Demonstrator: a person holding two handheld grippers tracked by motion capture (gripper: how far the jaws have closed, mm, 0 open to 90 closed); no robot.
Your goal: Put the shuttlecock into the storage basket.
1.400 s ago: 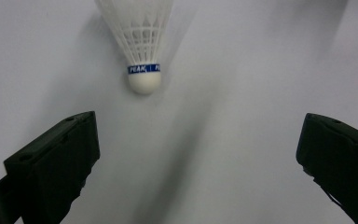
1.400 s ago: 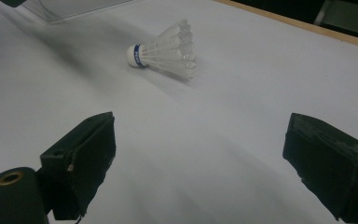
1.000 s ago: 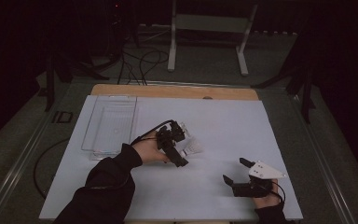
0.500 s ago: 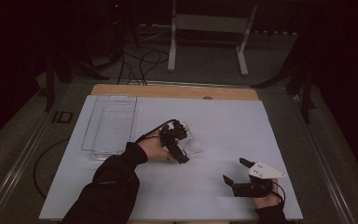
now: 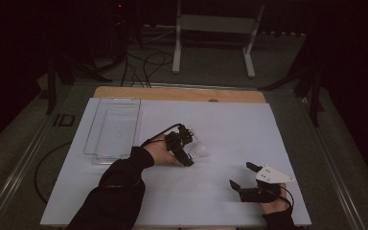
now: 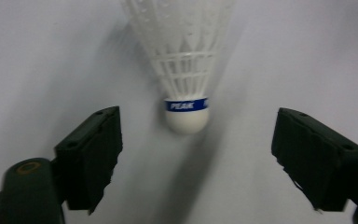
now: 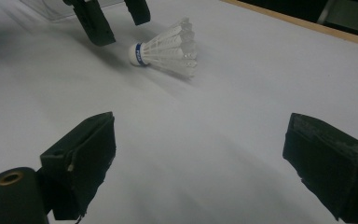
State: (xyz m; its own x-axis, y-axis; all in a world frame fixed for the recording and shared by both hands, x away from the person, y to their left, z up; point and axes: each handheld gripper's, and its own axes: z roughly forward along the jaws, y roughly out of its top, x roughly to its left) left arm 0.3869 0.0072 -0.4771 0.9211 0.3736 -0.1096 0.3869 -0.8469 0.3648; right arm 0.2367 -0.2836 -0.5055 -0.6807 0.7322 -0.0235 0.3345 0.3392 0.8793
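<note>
A white plastic shuttlecock [image 5: 200,152] with a blue band lies on its side on the white table top [image 5: 230,129]. My left gripper [image 5: 190,154] points down at its cork end. In the left gripper view the cork [image 6: 186,119] sits just ahead of the gap between the jaws, clear of both pads; my left gripper [image 6: 196,158] has just been closing and is still open. My right gripper [image 5: 243,176] rests open at the front right with nothing between its fingers. The right gripper view [image 7: 200,154] shows the shuttlecock [image 7: 163,49] and the left gripper [image 7: 121,28] farther off.
A clear plastic tray [image 5: 115,127] lies at the back left of the table. A wooden strip [image 5: 182,93] runs along the far edge. Beyond it stand a metal frame [image 5: 211,28] and cables on the dark floor.
My left gripper has sunk a little toward the shuttlecock. The right gripper and the shuttlecock have kept still.
</note>
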